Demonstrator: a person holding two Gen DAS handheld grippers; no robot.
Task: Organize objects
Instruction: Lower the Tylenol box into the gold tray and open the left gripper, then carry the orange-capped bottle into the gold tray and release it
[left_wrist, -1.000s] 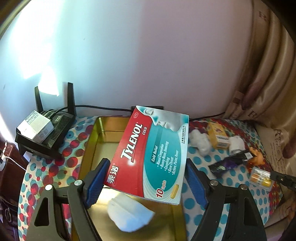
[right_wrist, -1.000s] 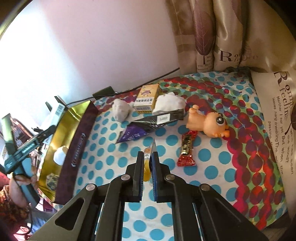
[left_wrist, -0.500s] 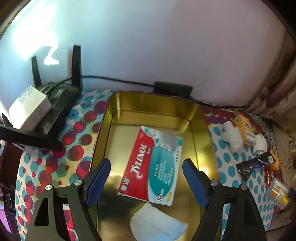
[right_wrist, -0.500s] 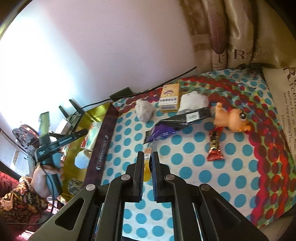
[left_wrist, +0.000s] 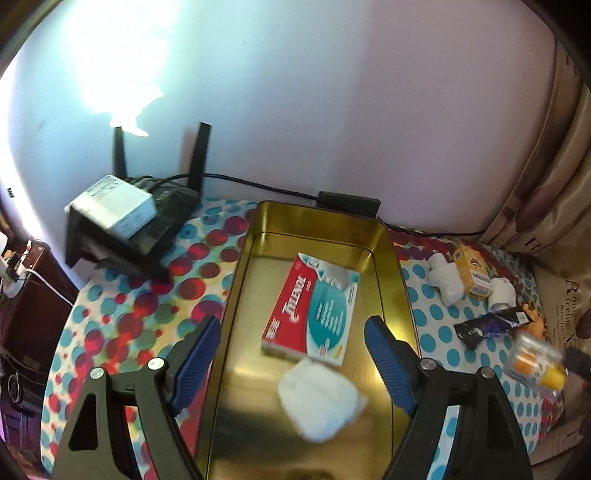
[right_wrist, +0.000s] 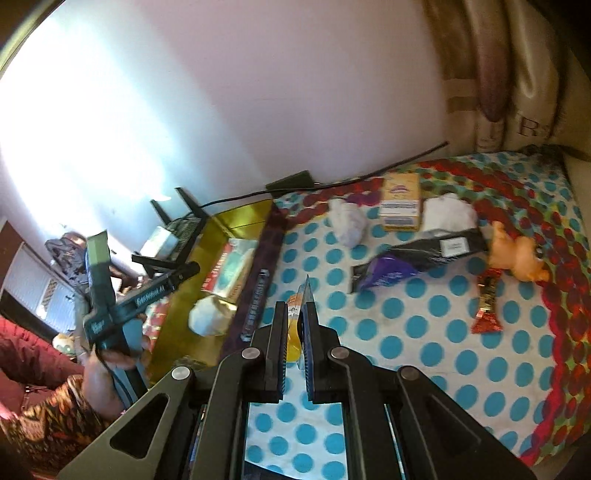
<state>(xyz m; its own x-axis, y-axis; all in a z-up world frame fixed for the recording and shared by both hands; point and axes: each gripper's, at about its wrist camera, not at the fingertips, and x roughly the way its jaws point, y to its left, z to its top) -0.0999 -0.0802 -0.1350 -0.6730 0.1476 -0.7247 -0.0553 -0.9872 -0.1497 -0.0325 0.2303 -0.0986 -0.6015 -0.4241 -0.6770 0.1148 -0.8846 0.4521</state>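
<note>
A gold tin (left_wrist: 386, 240) lies open on the dotted cloth. Inside it are a red and teal Tylenol box (left_wrist: 314, 317) and a white pad (left_wrist: 321, 398). My left gripper (left_wrist: 291, 328) hovers over the tin, open, with nothing between its blue pads. My right gripper (right_wrist: 295, 310) is shut on a clear packet of orange and yellow capsules (right_wrist: 293, 332), held above the cloth just right of the tin's dark outer wall (right_wrist: 258, 291). The left wrist view shows that packet (left_wrist: 535, 362) at the far right, blurred.
A yellow carton (right_wrist: 400, 201), two white wads (right_wrist: 347, 221), a black and purple pouch (right_wrist: 406, 258), an orange toy (right_wrist: 517, 254) and a red wrapped bar (right_wrist: 487, 302) lie right of the tin. A black router (left_wrist: 147, 229) carrying a white box sits left. Curtains hang behind.
The Tylenol box was up between my left fingers and now lies flat in the tin; the left gripper has drawn back. My right gripper has moved left toward the tin with the packet.
</note>
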